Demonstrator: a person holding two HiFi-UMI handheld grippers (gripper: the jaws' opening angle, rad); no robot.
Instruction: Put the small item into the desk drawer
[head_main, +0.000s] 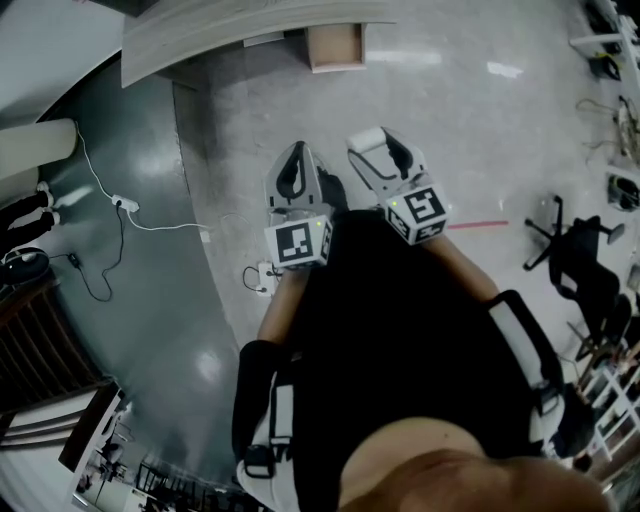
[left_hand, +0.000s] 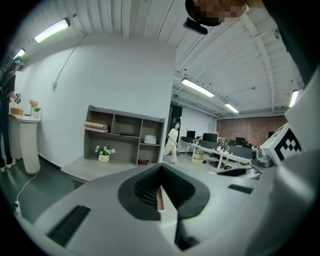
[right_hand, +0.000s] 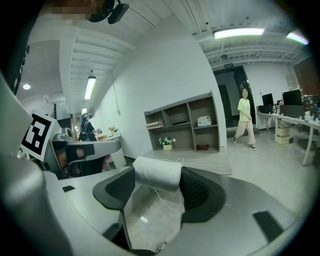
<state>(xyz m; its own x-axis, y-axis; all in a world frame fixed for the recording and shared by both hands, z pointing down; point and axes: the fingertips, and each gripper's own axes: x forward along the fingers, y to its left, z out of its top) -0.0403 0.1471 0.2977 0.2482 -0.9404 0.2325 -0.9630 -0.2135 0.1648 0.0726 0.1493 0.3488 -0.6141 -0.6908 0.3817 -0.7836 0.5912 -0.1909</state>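
The right gripper (right_hand: 156, 183), low in the middle of its frame, is clamped on a spool of white thread (right_hand: 156, 172). The spool lies crosswise, one end against each pad, with a loose strand dangling beneath. It looks light, stiff along its core and soft on the wound face. It is likely to roll, so this end-to-end hold suits it, though the strand could snag. The left gripper (left_hand: 161, 194) has its jaws together on nothing. Beyond stands a bench (left_hand: 92, 169) with a shelf unit (left_hand: 125, 134). Top centre of the head view shows what seems an open drawer (head_main: 335, 46).
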